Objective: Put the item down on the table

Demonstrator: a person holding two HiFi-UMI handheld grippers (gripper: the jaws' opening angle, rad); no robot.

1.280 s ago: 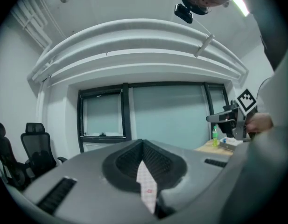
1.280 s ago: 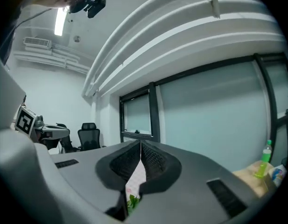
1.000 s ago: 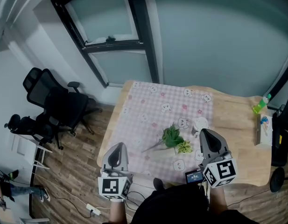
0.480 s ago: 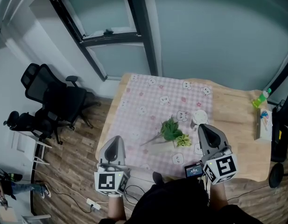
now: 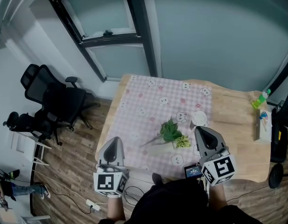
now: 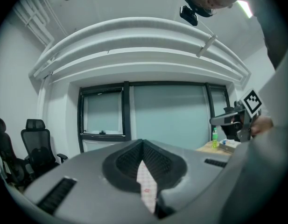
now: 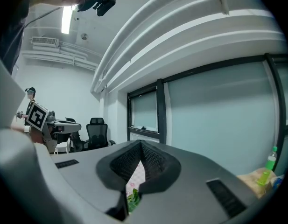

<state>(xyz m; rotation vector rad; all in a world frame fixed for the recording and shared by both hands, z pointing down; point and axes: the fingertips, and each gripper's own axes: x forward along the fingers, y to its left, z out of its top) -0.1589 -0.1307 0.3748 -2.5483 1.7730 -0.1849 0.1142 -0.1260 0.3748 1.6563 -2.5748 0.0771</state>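
A green artificial plant sprig (image 5: 172, 133) lies on the pink checked cloth (image 5: 148, 106) that covers the left part of the wooden table (image 5: 232, 125). My right gripper (image 5: 200, 133) hovers just right of the sprig, jaws shut and empty. In the right gripper view the jaws (image 7: 140, 146) meet, and a bit of the sprig (image 7: 133, 197) shows below them. My left gripper (image 5: 113, 143) sits at the table's front left edge, apart from the sprig. Its jaws (image 6: 143, 146) are shut with nothing between them; only cloth (image 6: 147, 185) shows through the slit.
A small white round item (image 5: 199, 119) stands on the cloth behind the right gripper. A green bottle (image 5: 260, 104) and a box (image 5: 264, 129) sit at the table's right end. A black office chair (image 5: 55, 104) stands on the floor to the left.
The head view has shifted a little. My right gripper has edged slightly forward and left, closer to the sprig. The sprig has not moved.
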